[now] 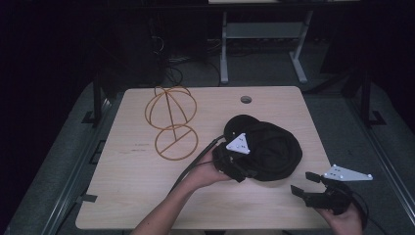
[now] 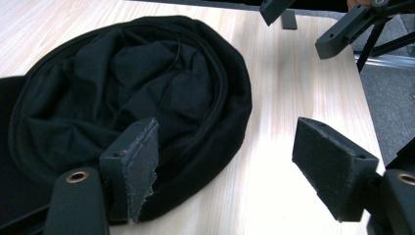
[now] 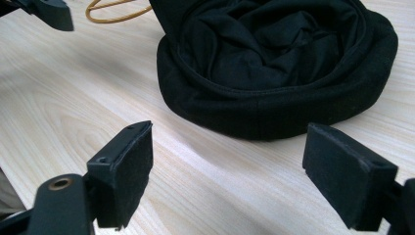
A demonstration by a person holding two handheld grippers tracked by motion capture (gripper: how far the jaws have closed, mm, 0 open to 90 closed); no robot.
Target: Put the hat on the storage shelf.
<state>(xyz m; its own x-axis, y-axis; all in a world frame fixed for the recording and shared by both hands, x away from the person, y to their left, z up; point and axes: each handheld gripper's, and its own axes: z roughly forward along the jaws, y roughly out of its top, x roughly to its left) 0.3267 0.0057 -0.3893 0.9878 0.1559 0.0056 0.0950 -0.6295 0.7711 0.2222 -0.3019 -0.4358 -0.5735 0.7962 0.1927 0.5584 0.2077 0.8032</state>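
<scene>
Left gripper (image 2: pixel 225 161) straddles black hat's (image 2: pixel 147 98) rim

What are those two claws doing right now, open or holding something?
Left claw: open, holding nothing, one pad at the rim of the black hat.
Right claw: open, holding nothing, over bare table.

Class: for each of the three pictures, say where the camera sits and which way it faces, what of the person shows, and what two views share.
High view: above the table, facing forward and down; forearms, both hands.
Left gripper view: on the left gripper, facing the hat; its open jaws.
Right gripper view: on the right gripper, facing the hat; its open jaws.
Shared: the hat, wire stand in two.
</scene>
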